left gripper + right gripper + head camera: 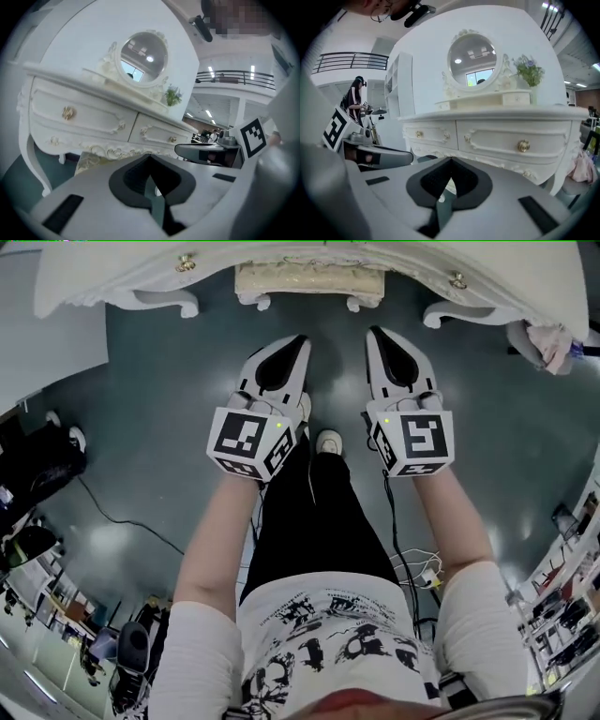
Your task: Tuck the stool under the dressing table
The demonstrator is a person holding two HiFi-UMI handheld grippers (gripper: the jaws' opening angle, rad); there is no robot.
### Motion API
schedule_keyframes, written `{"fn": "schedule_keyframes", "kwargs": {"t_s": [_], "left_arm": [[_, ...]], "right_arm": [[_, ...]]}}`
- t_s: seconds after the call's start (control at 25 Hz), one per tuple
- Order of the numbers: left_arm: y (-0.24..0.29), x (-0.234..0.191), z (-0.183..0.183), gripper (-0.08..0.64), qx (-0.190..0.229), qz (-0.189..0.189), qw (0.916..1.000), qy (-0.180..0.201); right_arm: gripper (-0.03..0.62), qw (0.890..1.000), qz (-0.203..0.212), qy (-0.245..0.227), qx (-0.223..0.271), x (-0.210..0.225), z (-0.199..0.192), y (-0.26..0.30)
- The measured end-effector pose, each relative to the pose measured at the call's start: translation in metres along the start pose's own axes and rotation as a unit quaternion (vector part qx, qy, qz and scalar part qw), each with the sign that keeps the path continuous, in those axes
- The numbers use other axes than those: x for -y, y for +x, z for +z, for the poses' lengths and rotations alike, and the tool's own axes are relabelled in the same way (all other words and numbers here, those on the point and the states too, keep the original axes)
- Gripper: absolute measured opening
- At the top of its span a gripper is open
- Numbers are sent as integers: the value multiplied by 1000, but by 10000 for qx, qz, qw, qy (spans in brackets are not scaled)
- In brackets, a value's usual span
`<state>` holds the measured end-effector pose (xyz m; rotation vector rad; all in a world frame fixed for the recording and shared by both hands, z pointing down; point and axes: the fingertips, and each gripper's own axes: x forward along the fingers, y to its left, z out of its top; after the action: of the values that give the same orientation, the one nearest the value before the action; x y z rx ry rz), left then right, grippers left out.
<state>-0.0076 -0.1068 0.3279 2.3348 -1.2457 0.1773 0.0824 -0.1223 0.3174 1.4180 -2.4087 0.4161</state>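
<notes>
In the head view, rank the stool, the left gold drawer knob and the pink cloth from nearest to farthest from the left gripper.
1. The stool, straight ahead of the left gripper.
2. The left drawer knob, off to the left.
3. The pink cloth, far right.

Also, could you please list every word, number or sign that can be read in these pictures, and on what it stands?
None can be read.
Shirt: black print, too warped to read.
Left tool, right tool: square black-and-white markers, patterns only, no letters.
Dressing table, stool: no label shows.
Shelf clutter: too small to read.
</notes>
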Motion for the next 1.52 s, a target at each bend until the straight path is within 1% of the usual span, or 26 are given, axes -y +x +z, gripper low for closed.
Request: {"fn": "schedule_keyframes", "kwargs": {"t_s": [0.12,0.2,0.28,0.36,0.52,0.64,0.72,0.8,0.92,1.04,1.2,1.32,1.52], "left_arm": [[-24,28,61,17,262,-52,9992,312],[-37,38,108,17,551,-41,9974,464],[-47,47,151,17,830,-44,9944,650],[-58,55,183,17,1012,-56,9922,732],[-83,68,223,17,1009,-96,9925,677],[-98,75,254,17,907,-200,9919,861],[-106,74,275,17,780,-179,9918,997],[-116,71,300,17,779,-140,9904,1133],[-126,68,339,17,968,-154,9860,1348],[-138,66,363,17,1106,-87,9828,1478],[-141,63,385,17,1259,-23,9783,1645],[-142,63,397,17,1334,-3,9758,1735],[-138,69,407,17,1384,-167,9732,1829]], "right_arm": [[15,9998,48,-3,171,-10,53,-35],[15,9993,113,18,369,-15,91,-52],[15,9979,127,189,604,-17,128,-67],[15,9960,68,431,775,-19,161,-83],[15,9933,-192,585,974,-22,222,-111],[15,9911,-329,547,1168,-23,267,-123],[15,9896,-430,420,1307,-23,293,-127],[15,9881,-537,288,1409,-22,314,-131],[15,9849,-697,108,1582,-19,341,-135],[15,9830,-720,35,1691,-23,354,-137],[15,9817,-702,-53,1769,-26,368,-133],[15,9824,-613,-135,1758,-31,374,-128],[15,9824,-564,-250,1763,-36,380,-128]]}}
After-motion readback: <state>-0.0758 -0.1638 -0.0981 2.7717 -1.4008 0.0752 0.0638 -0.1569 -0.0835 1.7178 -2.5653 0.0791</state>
